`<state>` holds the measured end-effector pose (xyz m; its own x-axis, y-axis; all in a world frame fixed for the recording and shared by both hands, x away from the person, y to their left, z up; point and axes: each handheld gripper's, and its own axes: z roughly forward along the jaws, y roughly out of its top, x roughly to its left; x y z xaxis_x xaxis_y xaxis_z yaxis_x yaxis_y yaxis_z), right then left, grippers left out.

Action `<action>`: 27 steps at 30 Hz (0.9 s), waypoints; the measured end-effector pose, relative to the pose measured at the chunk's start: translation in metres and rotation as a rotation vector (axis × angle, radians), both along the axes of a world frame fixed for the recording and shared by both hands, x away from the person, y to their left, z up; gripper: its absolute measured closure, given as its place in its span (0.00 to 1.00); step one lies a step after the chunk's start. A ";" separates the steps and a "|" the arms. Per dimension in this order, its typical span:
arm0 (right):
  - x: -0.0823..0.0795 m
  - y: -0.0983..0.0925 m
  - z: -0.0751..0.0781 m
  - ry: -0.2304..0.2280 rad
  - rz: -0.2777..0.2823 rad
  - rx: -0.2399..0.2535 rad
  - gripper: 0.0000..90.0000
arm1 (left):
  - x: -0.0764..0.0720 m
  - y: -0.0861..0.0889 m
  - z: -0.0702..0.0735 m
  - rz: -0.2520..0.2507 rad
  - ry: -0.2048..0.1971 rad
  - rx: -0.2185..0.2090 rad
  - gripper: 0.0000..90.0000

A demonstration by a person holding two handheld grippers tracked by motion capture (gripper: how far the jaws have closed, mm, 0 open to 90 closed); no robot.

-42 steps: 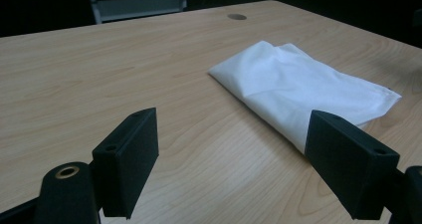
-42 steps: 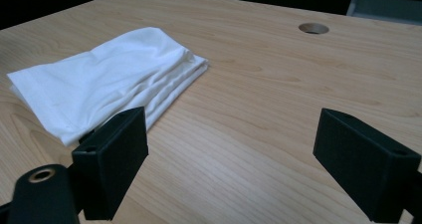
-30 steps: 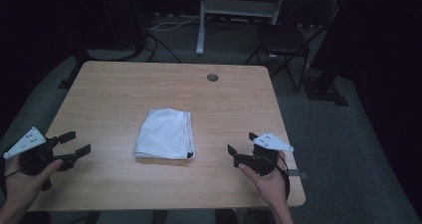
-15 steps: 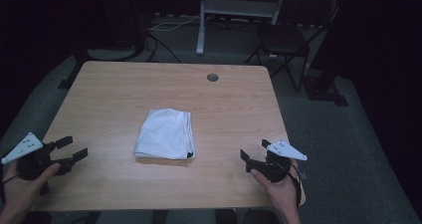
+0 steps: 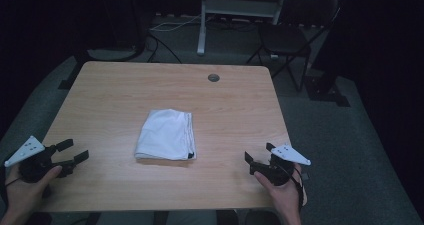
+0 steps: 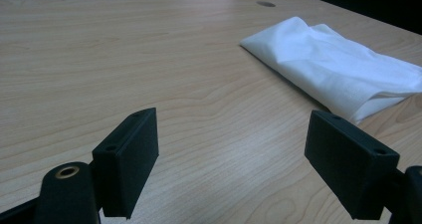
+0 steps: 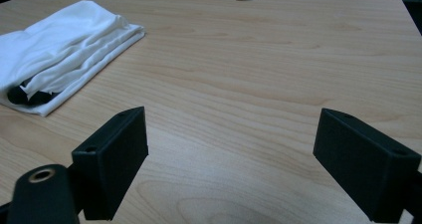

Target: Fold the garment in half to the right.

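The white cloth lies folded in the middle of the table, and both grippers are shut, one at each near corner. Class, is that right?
Not quite. The white cloth does lie folded in the middle of the table, but both grippers are open, not shut. The left gripper view shows the left gripper with its jaws wide apart over bare wood, and the right gripper view shows the same for the right gripper.

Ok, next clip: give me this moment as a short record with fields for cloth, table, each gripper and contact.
cloth: white folded cloth, lying flat near the table's middle
table: light wooden table with a small round hole near the far edge
left gripper: left gripper, jaws open, empty, at the near left corner
right gripper: right gripper, jaws open, empty, near the near right edge
contact: neither gripper touches the cloth
background: dark chair beyond the table
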<state>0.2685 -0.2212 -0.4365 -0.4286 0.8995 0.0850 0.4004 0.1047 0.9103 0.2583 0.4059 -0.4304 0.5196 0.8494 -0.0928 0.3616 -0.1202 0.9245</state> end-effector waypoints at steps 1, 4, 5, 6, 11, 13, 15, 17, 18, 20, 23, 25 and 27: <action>0.000 0.000 -0.001 0.001 -0.001 -0.007 0.15 | 0.000 0.001 0.000 0.002 -0.001 0.000 0.23; 0.000 0.001 -0.004 0.001 -0.001 -0.013 0.15 | 0.000 0.001 -0.001 0.000 0.000 -0.004 0.23; 0.000 0.001 -0.005 0.007 -0.002 -0.016 0.15 | 0.000 0.001 -0.002 -0.001 0.003 -0.010 0.23; 0.000 0.002 -0.004 0.001 -0.003 -0.021 0.15 | 0.000 0.000 -0.002 -0.001 0.002 -0.010 0.23; 0.000 0.002 -0.004 0.002 -0.004 -0.023 0.15 | 0.000 -0.004 -0.006 -0.006 0.005 0.000 0.23; 0.001 0.002 -0.005 0.001 -0.006 -0.022 0.15 | 0.000 -0.004 -0.007 -0.009 0.006 0.013 0.23; 0.001 0.001 -0.005 0.001 -0.009 -0.021 0.15 | 0.000 -0.005 -0.006 -0.010 0.001 0.017 0.23; 0.001 0.001 -0.005 -0.003 -0.009 -0.023 0.15 | -0.001 -0.005 -0.007 -0.008 0.000 0.018 0.23; 0.001 0.001 -0.005 -0.003 -0.009 -0.023 0.15 | -0.001 -0.005 -0.007 -0.008 0.000 0.018 0.23; 0.001 0.003 -0.005 0.001 -0.011 -0.031 0.15 | -0.002 -0.006 -0.007 -0.005 -0.001 0.021 0.23; 0.001 0.003 -0.005 0.002 -0.009 -0.038 0.15 | -0.003 -0.006 -0.007 -0.001 -0.008 0.024 0.23; 0.001 0.003 -0.005 -0.003 -0.012 -0.042 0.15 | -0.003 -0.006 -0.007 -0.001 -0.012 0.027 0.23; 0.000 0.003 -0.005 -0.002 -0.012 -0.037 0.15 | -0.003 -0.006 -0.006 0.000 -0.010 0.029 0.23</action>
<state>0.2685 -0.2180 -0.4411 -0.4175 0.9072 0.0512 0.4004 0.1331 0.9066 0.2552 0.4000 -0.4369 0.5200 0.8518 -0.0635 0.3527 -0.1464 0.9242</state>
